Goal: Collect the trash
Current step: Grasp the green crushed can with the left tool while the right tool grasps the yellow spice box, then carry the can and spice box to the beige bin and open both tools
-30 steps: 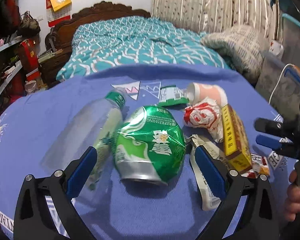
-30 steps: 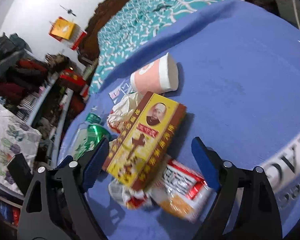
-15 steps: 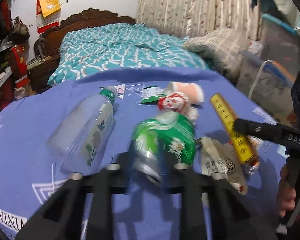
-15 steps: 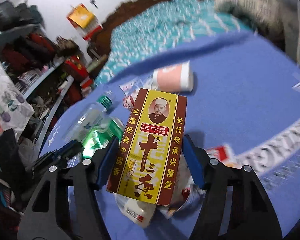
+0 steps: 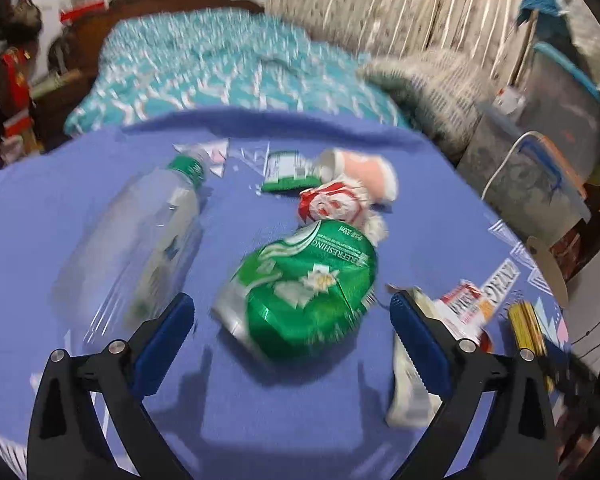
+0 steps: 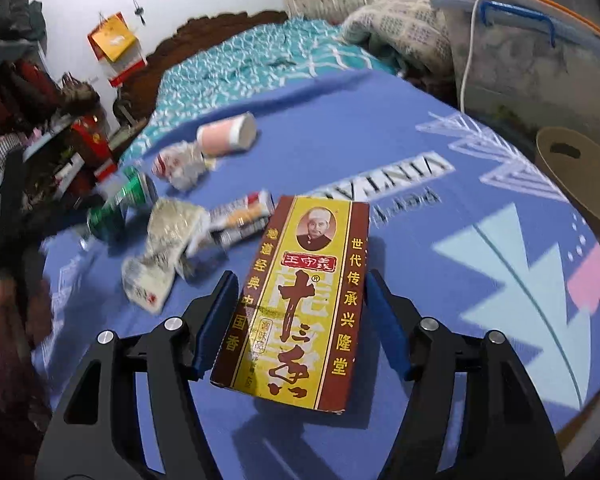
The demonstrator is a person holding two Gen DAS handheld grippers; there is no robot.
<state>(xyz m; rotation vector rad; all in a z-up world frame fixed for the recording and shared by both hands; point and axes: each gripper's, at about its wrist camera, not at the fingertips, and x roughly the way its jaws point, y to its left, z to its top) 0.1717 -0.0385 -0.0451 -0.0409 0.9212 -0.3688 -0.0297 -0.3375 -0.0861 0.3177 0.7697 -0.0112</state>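
The right gripper is squeezed in on the yellow and brown box. Both blue pads touch the box's long sides, and the box is lifted above the blue cloth. So one piece of trash is picked up.

The left gripper is spread wide and holds nothing. The green can sits between its fingers, but neither pad touches it. The can is dented and lies on its side on the cloth.

Everything else is named from the green can. The clear bottle lies just left of it. The red and white crumpled wrapper is right behind it, touching or nearly so. The pink cup lies tipped over behind that, with a small green packet beside it. A pale crumpled bag and a red and white packet lie to its right.

I think the job has only just begun. One thing is held, and the rest is not yet collected. No trash bin shows in either view.

The right camera shows the box's front with a man's face and writing; the left camera shows only the box's thin yellow edge. Only the left camera shows the bottle and green packet clearly.
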